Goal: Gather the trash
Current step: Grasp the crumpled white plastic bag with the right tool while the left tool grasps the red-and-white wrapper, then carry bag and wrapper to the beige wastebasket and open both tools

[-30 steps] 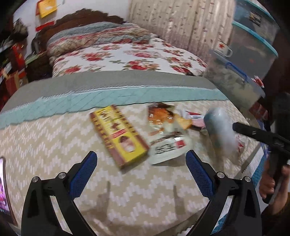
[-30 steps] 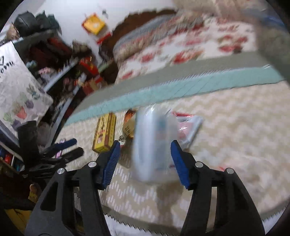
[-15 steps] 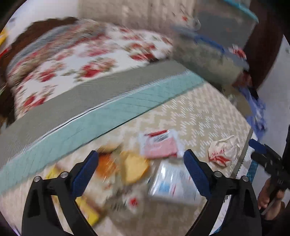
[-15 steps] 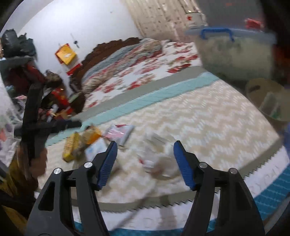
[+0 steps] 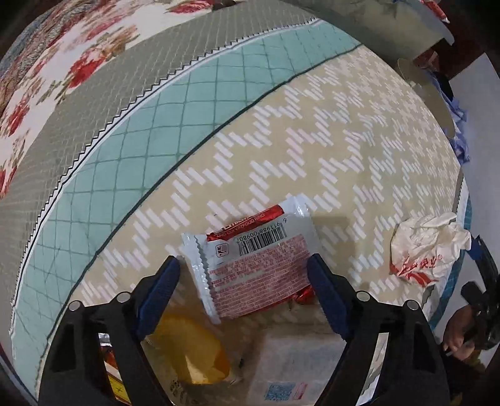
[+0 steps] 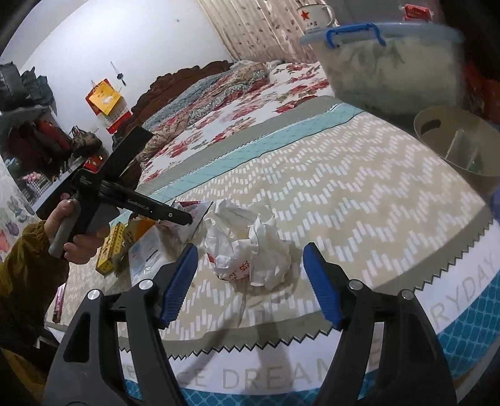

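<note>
While flat, wrapper [image 5: 254,265] crosswise between fingers [image 5: 161,289].

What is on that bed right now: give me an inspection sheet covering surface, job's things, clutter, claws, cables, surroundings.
Surface: beige zigzag-patterned bedspread with a teal quilted band.
Job's things: red-and-silver barcode snack wrapper lying flat; crumpled white paper bag with red print; beige plastic bin at the bed's far corner.
Clutter: yellow carton, white pouch with blue print, orange packet.
Claws: left claw over the wrapper, jaws just closing, its right pad at the wrapper's edge, the left pad apart; right claw open, jaws just opening, framing the crumpled bag without touching.
Cables: nothing seen.
Surroundings: floral bedding, clear storage tub with blue handle, enamel mug.
</note>
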Demonstrator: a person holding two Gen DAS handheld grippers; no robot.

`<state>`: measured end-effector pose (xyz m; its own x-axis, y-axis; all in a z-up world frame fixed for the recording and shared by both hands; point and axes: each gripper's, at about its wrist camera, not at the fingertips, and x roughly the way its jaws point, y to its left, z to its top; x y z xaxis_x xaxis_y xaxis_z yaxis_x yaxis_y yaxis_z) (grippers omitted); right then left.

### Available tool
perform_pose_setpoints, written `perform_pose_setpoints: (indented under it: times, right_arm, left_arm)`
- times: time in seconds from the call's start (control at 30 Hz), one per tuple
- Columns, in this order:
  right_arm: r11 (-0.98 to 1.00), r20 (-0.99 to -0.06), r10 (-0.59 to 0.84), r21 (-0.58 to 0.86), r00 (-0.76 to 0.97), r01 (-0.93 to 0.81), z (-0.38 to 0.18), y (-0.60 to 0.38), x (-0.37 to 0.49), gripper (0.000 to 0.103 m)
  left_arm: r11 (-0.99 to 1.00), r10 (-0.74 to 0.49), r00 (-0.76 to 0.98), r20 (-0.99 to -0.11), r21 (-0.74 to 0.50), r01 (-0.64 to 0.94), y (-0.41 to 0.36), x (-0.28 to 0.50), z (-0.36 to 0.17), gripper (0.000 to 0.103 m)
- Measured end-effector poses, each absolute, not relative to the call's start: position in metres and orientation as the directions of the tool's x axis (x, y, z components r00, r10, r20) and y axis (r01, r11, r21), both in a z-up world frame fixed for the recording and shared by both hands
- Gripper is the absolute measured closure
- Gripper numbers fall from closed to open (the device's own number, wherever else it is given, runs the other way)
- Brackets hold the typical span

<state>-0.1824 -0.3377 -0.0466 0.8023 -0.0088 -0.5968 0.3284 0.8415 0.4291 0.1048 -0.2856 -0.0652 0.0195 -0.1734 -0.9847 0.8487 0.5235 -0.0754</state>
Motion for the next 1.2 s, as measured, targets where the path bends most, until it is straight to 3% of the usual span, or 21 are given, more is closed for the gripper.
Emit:
perform_pose_setpoints:
  times: [0.03, 0.07, 0.1, 0.13, 0.23, 0.3, 0.37, 0.6, 0.97, 1.03, 1.07, 1.1, 1.13, 1.2]
  right_arm:
    - [0.849, -0.601, -0.015, 0.415, 0.799, 0.328, -0.048, -0.335, -0.18, 0.031]
    - [0.857, -0.609, -0.022, 0.397, 0.793, 0.328, -0.049, -0.332, -0.176, 0.031]
    - [0.864, -0.615, -0.027, 0.383, 0.788, 0.328, -0.049, -0.33, -0.172, 0.031]
    - [0.874, -0.623, -0.035, 0.36, 0.781, 0.326, -0.05, -0.327, -0.168, 0.031]
    - [0.891, -0.644, -0.048, 0.318, 0.764, 0.323, -0.053, -0.322, -0.156, 0.032]
    - [0.9, -0.675, -0.037, 0.298, 0.737, 0.318, -0.058, -0.321, -0.146, 0.056]
    - [0.909, -0.669, -0.046, 0.281, 0.742, 0.309, -0.056, -0.32, -0.145, 0.061]
    - [0.865, -0.592, -0.148, 0.311, 0.792, 0.394, -0.037, -0.368, -0.179, 0.061]
    - [0.664, -0.564, -0.419, 0.344, 0.712, 0.664, -0.032, -0.528, -0.256, 0.061]
    - [0.618, -0.585, -0.45, 0.341, 0.674, 0.709, -0.037, -0.562, -0.261, 0.055]
    - [0.6, -0.594, -0.458, 0.342, 0.661, 0.724, -0.042, -0.576, -0.262, 0.044]
    - [0.584, -0.601, -0.462, 0.348, 0.653, 0.733, -0.045, -0.587, -0.262, 0.022]
    - [0.556, -0.604, -0.475, 0.357, 0.639, 0.751, -0.05, -0.596, -0.265, 0.016]
    - [0.511, -0.587, -0.487, 0.409, 0.647, 0.756, -0.054, -0.603, -0.277, 0.016]
  left_arm:
    - [0.526, -0.188, 0.034, -0.982, -0.071, 0.847, -0.285, 0.102, -0.063, 0.046]
    - [0.528, -0.199, 0.036, -0.979, -0.076, 0.846, -0.284, 0.1, -0.06, 0.051]
    - [0.529, -0.208, 0.038, -0.977, -0.079, 0.845, -0.284, 0.094, -0.059, 0.084]
    - [0.527, -0.21, 0.026, -0.977, -0.09, 0.845, -0.285, 0.091, -0.058, 0.096]
    - [0.512, -0.25, 0.047, -0.967, -0.09, 0.854, -0.291, 0.079, -0.046, 0.098]
    - [0.511, -0.276, 0.041, -0.96, -0.111, 0.852, -0.296, 0.073, -0.036, 0.098]
    - [0.505, -0.313, 0.032, -0.949, -0.138, 0.852, -0.3, 0.067, -0.023, 0.098]
    - [0.472, -0.397, 0.02, -0.918, -0.186, 0.862, -0.339, 0.043, 0.019, 0.098]
    - [0.365, -0.512, -0.043, -0.858, -0.263, 0.893, -0.518, -0.009, 0.051, 0.098]
    - [0.363, -0.528, -0.048, -0.848, -0.276, 0.89, -0.555, -0.021, 0.047, 0.097]
    - [0.372, -0.541, -0.036, -0.84, -0.278, 0.886, -0.578, -0.03, 0.043, 0.095]
    - [0.378, -0.544, -0.025, -0.839, -0.271, 0.885, -0.591, -0.035, 0.04, 0.079]
    - [0.382, -0.546, -0.003, -0.838, -0.252, 0.889, -0.604, -0.042, 0.035, 0.058]
    - [0.392, -0.542, 0.033, -0.84, -0.218, 0.894, -0.615, -0.051, 0.027, 0.058]
